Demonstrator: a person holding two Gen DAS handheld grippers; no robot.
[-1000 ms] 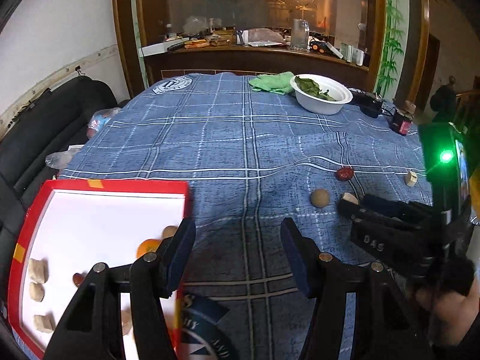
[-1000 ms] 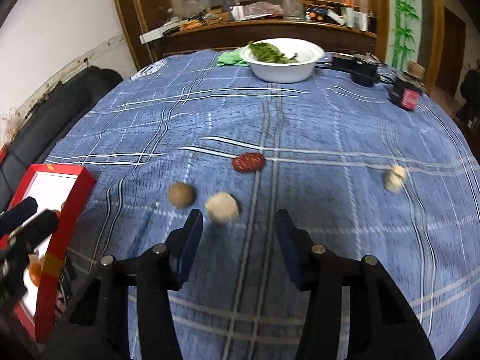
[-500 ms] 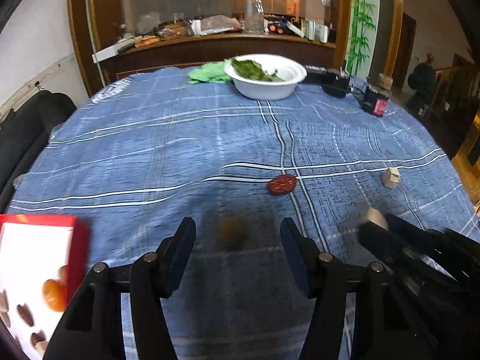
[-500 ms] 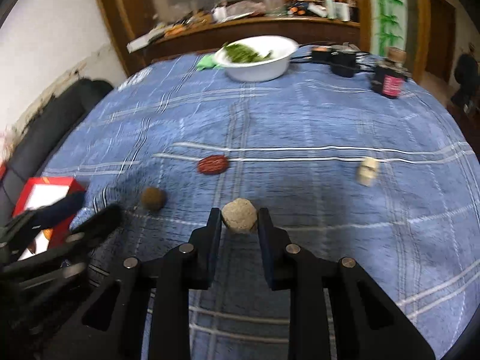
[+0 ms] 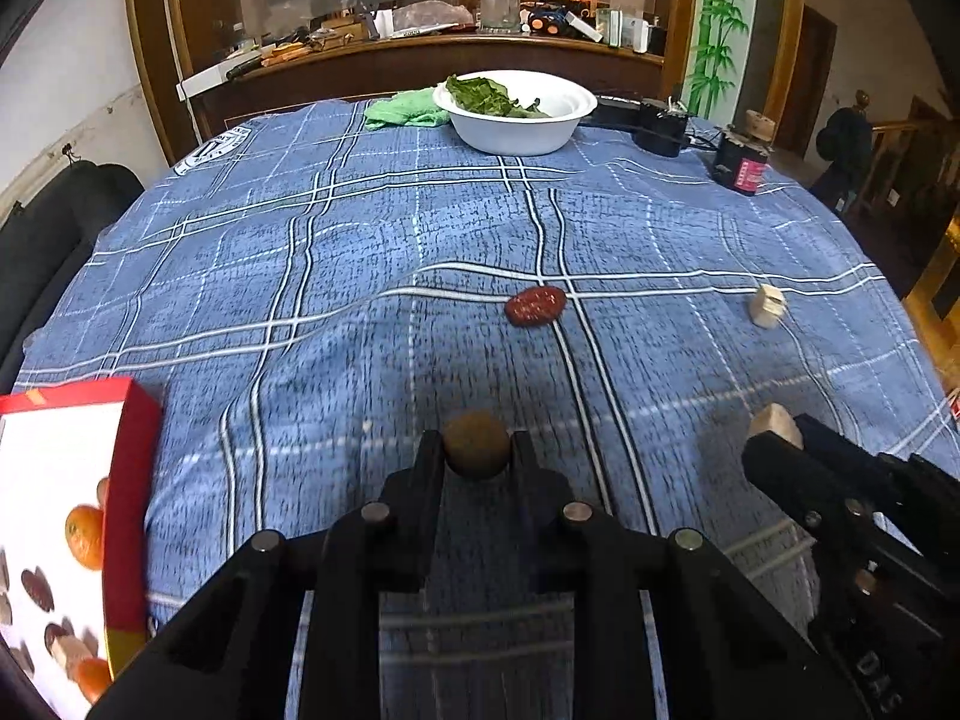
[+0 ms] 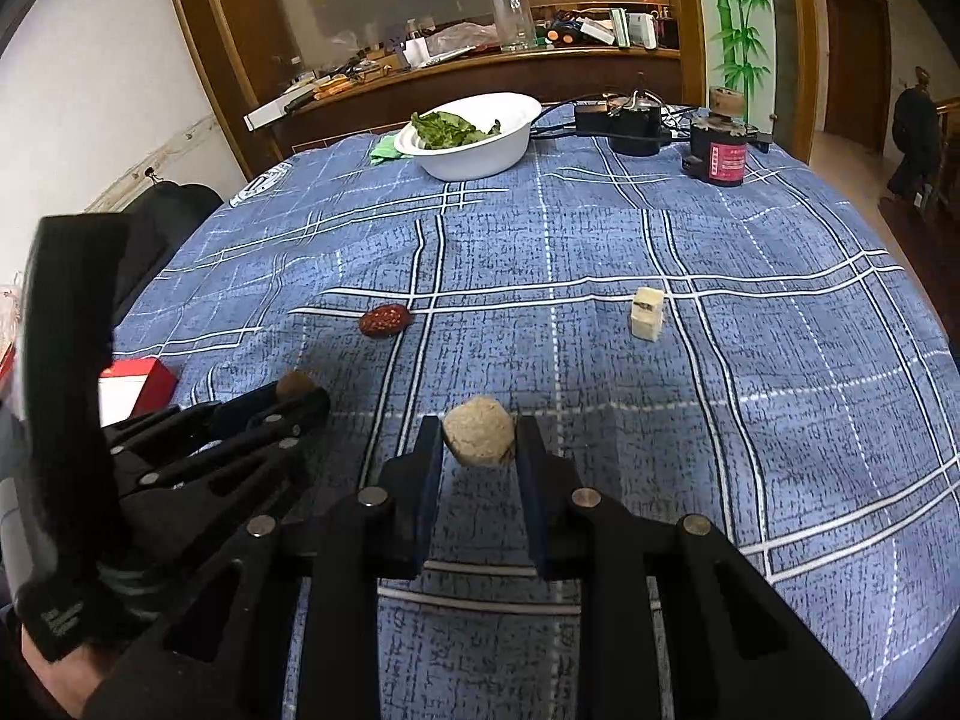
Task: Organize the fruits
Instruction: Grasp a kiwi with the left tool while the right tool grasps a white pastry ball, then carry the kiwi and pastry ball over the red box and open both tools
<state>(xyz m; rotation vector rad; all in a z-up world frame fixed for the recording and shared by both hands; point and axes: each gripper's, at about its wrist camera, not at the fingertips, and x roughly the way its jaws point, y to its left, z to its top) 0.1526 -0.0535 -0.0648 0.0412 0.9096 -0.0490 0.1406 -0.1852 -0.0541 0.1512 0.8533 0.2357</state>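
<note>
My left gripper [image 5: 477, 450] jaws are closing on one round brown fruit [image 5: 477, 443]; my right gripper [image 6: 479, 441] grips one pale, rough lump [image 6: 479, 439]. Beyond them: one wrinkled red date [image 5: 536, 305], one pale cube [image 6: 647, 314].

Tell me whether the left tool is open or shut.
Closing on the brown round fruit: the left tool has a pad against each side of it.

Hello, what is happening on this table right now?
A person is sorting small fruits on a blue checked tablecloth with a hand-held claw in each hand. The left claw is closing on a round brown fruit, and the right claw is shut on a pale beige lumpy ball. A wrinkled red date and a pale cream cube lie loose on the cloth. The red-rimmed white tray at the left already holds several pieces.
</note>
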